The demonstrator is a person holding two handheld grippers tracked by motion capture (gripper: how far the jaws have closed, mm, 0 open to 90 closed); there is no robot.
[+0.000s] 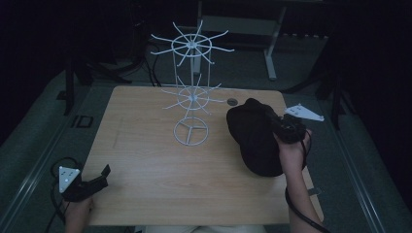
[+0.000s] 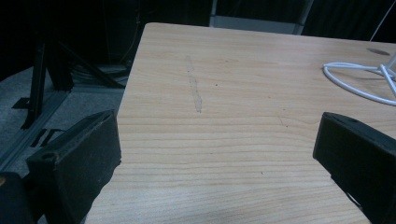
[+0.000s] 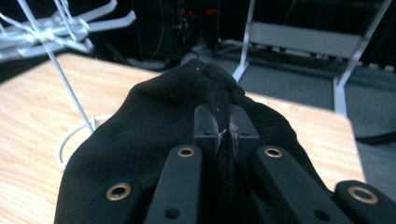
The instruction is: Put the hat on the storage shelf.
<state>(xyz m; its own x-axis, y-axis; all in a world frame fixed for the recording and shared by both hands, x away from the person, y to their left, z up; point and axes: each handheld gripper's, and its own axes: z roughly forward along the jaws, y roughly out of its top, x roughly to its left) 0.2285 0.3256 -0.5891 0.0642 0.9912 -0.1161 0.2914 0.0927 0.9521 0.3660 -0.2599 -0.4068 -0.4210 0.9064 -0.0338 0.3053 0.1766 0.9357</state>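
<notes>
Fabric of the black cap (image 1: 252, 136) looked soft, light and floppy, best pinched at a fold; it lay on the bench (image 1: 155, 160) right of the white wire rack (image 1: 192, 87), the right gripper (image 3: 226, 133) clamped on it, the left gripper (image 2: 219, 154) wide, empty.

Three cams: one overhead, one riding on each gripper.

High view looks forward and down over the whole wooden table (image 1: 145, 194). Left gripper view sits low at the table's near-left corner, facing across the bare top; the white wire rack (image 2: 359, 79) (just its base ring) shows there too. Right gripper view is jammed up against the black cap (image 3: 154, 135), rack behind.
</notes>
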